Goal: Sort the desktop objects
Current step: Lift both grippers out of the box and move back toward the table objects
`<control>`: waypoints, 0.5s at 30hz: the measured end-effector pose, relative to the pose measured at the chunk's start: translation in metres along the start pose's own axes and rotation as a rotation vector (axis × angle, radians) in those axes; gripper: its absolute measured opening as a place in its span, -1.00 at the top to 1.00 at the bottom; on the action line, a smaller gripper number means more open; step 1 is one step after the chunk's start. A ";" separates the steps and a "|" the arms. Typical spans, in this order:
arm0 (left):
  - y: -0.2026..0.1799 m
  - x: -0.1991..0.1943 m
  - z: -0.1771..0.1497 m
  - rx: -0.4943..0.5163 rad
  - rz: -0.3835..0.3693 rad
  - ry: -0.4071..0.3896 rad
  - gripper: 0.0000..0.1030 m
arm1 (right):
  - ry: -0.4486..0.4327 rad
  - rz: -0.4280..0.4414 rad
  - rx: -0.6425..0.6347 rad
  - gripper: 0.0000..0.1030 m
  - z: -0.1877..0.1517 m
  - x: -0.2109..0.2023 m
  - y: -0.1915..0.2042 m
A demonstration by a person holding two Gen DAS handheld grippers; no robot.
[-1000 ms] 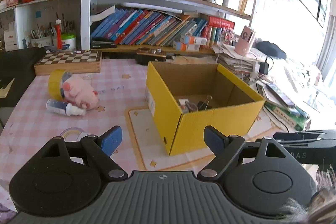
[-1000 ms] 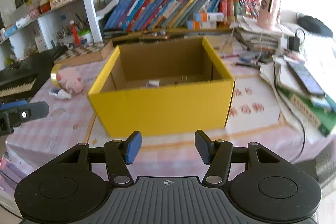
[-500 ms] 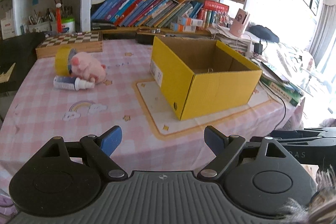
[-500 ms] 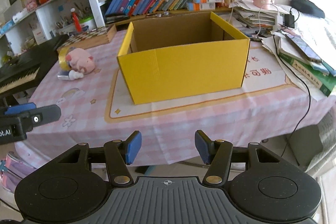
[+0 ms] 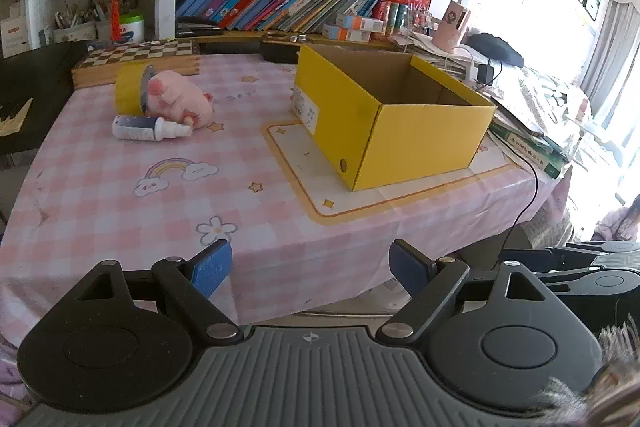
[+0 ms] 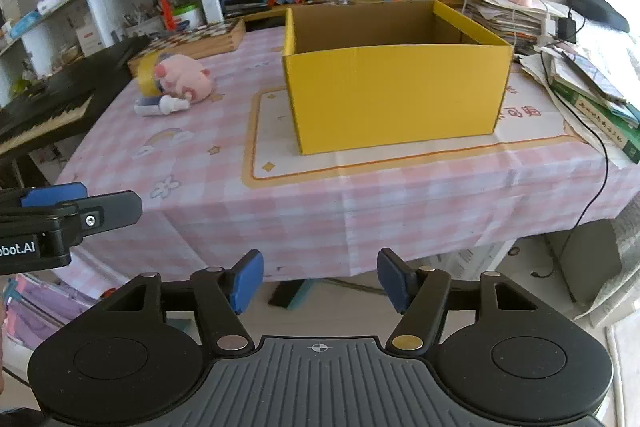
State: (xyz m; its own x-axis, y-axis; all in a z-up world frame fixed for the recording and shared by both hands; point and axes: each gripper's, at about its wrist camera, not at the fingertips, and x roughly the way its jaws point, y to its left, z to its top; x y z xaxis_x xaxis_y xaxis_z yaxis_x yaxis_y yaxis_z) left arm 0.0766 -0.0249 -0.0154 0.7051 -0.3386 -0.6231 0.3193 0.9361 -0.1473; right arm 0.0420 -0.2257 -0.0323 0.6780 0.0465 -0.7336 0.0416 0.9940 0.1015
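Observation:
An open yellow cardboard box (image 5: 394,131) (image 6: 394,103) stands on a cream mat on the pink checked tablecloth. Left of it lie a pink plush pig (image 5: 176,101) (image 6: 182,77), a yellow tape roll (image 5: 128,87) (image 6: 147,77) behind the pig, and a small white-and-blue bottle (image 5: 148,127) (image 6: 160,105) in front. My left gripper (image 5: 310,265) hangs open and empty off the table's near edge. My right gripper (image 6: 320,279) is also off that edge, its jaws opening with nothing between them. The left gripper (image 6: 56,217) shows at the right wrist view's left edge.
A wooden chessboard box (image 5: 136,61) and a bookshelf (image 5: 304,7) line the far side. Stacked books and papers (image 6: 592,95) with a black cable (image 6: 596,183) crowd the right end. A keyboard (image 6: 44,115) stands left of the table.
Both grippers have drawn back from the box, past the table's near edge, so more of the tablecloth and floor shows. The right gripper's jaws have widened a little.

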 end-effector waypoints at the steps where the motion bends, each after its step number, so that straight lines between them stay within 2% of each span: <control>1: 0.002 -0.002 -0.001 -0.002 0.001 -0.001 -0.65 | 0.001 0.003 -0.003 -0.25 0.000 0.000 0.003; 15: 0.032 -0.018 -0.012 -0.033 0.030 -0.006 -0.65 | 0.026 0.057 -0.076 -0.25 -0.004 0.006 0.045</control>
State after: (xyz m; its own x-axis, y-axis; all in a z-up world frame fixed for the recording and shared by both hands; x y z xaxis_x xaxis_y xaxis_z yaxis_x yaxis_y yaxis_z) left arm 0.0660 0.0128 -0.0182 0.7177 -0.3107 -0.6232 0.2770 0.9485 -0.1538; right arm 0.0451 -0.1802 -0.0345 0.6584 0.1046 -0.7454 -0.0528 0.9943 0.0929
